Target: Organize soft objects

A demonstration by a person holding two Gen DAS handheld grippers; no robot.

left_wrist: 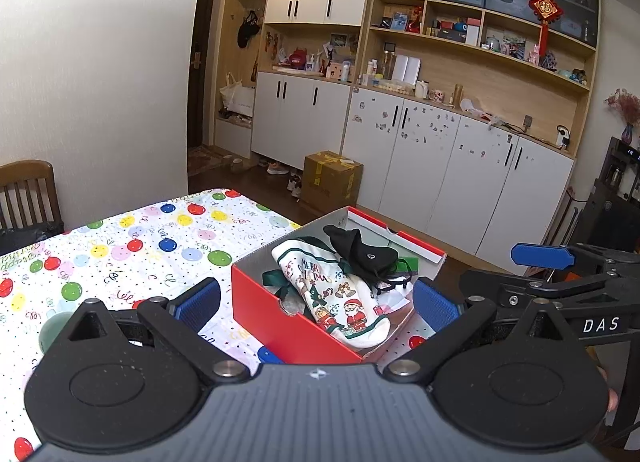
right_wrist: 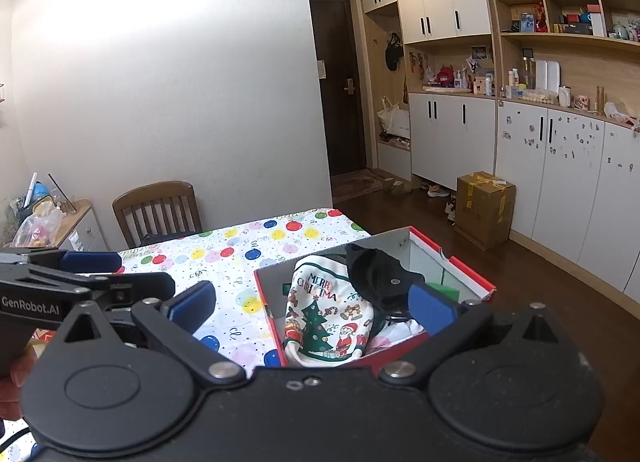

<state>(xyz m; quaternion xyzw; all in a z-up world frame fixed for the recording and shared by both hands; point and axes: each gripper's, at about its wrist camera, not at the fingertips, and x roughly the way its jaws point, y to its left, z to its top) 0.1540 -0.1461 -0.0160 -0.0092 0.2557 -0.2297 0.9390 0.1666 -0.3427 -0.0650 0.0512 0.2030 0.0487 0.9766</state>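
Both tongs spread wide, empty: left tongs (left_wrist: 316,302), right tongs (right_wrist: 312,308) above red box (left_wrist: 296,326) at desk (left_wrist: 132,258) edge. Inside: Christmas stocking (left_wrist: 340,302), black cap (left_wrist: 362,256) on top. Probably near done; tuck overhang inside rim. Readable: "MERRY CHRISTMAS", "DAS", "GenRobot.AI".

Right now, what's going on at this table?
A person holds two grippers over a red box on the balloon-print tablecloth. The left gripper and right gripper are both open and empty. A Christmas stocking and a black cap already lie inside the box.
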